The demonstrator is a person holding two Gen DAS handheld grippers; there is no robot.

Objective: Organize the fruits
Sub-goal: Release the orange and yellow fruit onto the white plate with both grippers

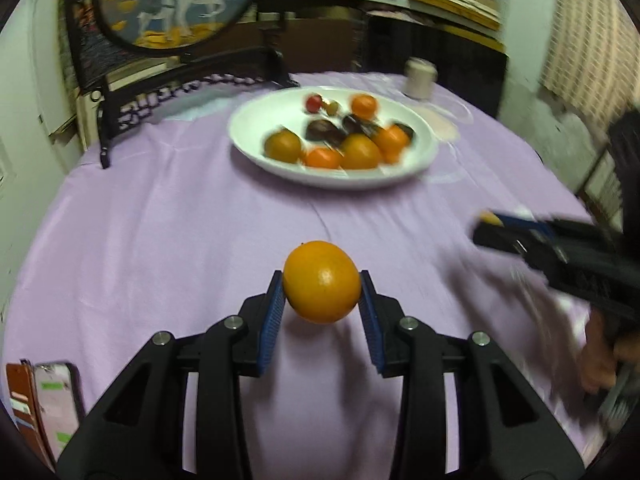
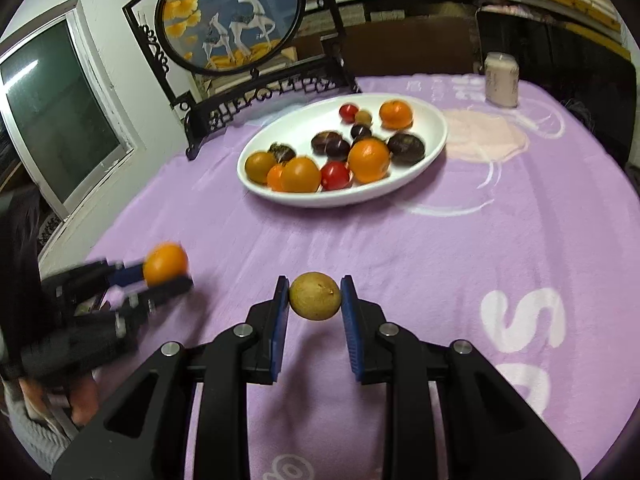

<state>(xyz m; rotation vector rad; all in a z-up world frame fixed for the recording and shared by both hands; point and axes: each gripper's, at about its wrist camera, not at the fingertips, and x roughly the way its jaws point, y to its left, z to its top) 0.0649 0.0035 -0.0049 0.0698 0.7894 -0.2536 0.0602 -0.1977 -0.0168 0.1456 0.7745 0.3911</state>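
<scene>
My left gripper [image 1: 322,286] is shut on an orange [image 1: 322,281] and holds it above the purple cloth, short of the white oval plate [image 1: 256,120]. It also shows in the right wrist view [image 2: 168,270], blurred, at the left with the orange [image 2: 165,263]. My right gripper [image 2: 315,295] is shut on a small yellow-brown fruit [image 2: 315,296], held above the cloth in front of the plate [image 2: 434,142]. The plate holds several oranges, dark purple fruits and small red ones. The right gripper [image 1: 486,226] appears blurred at the right of the left wrist view.
A black-framed round deer screen [image 2: 230,16] stands behind the plate at the back left. A pale cup [image 2: 501,78] stands at the far right. A phone in a brown wallet case [image 1: 48,396] lies at the near left. The cloth-covered table [image 2: 460,264] stretches around.
</scene>
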